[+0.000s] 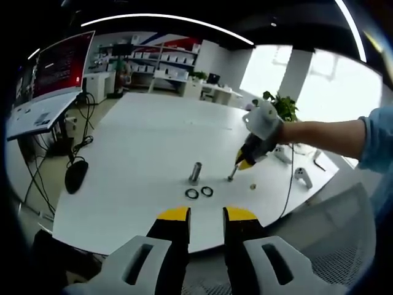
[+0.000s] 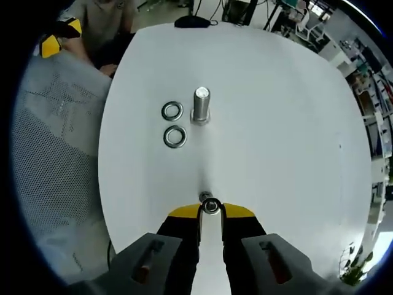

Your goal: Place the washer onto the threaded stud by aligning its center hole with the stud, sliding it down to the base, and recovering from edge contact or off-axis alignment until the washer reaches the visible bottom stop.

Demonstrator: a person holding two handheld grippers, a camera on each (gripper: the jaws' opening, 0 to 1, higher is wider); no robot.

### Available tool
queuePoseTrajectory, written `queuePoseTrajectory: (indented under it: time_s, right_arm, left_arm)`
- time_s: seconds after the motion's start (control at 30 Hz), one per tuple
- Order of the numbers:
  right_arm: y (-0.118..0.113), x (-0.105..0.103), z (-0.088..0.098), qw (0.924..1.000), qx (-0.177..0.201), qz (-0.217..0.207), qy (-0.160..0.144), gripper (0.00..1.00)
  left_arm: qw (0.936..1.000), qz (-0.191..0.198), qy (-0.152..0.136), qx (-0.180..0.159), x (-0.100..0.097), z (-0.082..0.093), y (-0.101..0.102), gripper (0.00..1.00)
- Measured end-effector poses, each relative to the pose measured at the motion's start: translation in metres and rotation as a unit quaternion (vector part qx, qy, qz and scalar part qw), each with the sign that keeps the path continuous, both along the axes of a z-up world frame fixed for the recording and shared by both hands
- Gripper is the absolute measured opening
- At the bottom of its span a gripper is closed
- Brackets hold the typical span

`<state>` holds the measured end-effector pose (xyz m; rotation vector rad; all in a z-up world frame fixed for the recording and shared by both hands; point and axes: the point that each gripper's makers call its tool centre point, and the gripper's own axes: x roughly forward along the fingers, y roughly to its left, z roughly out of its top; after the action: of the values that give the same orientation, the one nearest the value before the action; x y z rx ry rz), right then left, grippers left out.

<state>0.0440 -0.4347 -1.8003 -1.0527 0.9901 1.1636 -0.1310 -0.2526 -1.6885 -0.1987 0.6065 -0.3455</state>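
A tall threaded stud (image 1: 195, 172) (image 2: 201, 104) stands upright on the white table (image 1: 141, 153) (image 2: 282, 123). Two loose washers (image 1: 192, 193) (image 1: 207, 191) lie flat beside it, also in the right gripper view (image 2: 172, 110) (image 2: 175, 136). My right gripper (image 1: 244, 162) (image 2: 210, 209) is shut on a third washer (image 2: 210, 206), held at the top of a thin short stud (image 1: 231, 177) to the right of the tall one. My left gripper (image 1: 207, 215) hovers over the near table edge, open, nothing between its yellow tips.
A small brass nut (image 1: 252, 184) lies by the thin stud. A black mouse (image 1: 76, 175) and cables sit at the table's left edge, white tools (image 1: 303, 177) and a cable at the right. A mesh chair (image 2: 55, 141) stands by the table.
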Motion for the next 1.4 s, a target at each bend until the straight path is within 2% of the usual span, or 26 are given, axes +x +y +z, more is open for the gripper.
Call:
queuePoseTrajectory:
  time_s: [0.73,0.83,0.9,1.3,1.4]
  right_arm:
    - [-0.002,-0.006,-0.04,0.9995,-0.022,-0.003,0.022,0.14]
    - [-0.004,-0.011,-0.044,0.9991,-0.027,-0.001,0.031,0.14]
    - [-0.006,-0.02,-0.048,0.9982,-0.034,0.006,0.05,0.14]
    - [-0.006,-0.026,-0.048,0.9985,-0.028,0.018,0.043,0.14]
    - [-0.007,-0.023,-0.048,0.9991,-0.02,0.013,0.034,0.18]
  left_arm:
    - [1.0,0.003,0.002,0.0,0.0,-0.001,0.001,0.18]
    - [1.0,0.003,0.003,0.0,0.0,-0.001,0.001,0.18]
    - [1.0,0.003,0.003,0.0,0.0,-0.001,0.001,0.18]
    - [1.0,0.004,0.004,0.001,0.0,-0.002,0.002,0.18]
    - [1.0,0.004,0.005,0.002,0.0,-0.002,0.002,0.18]
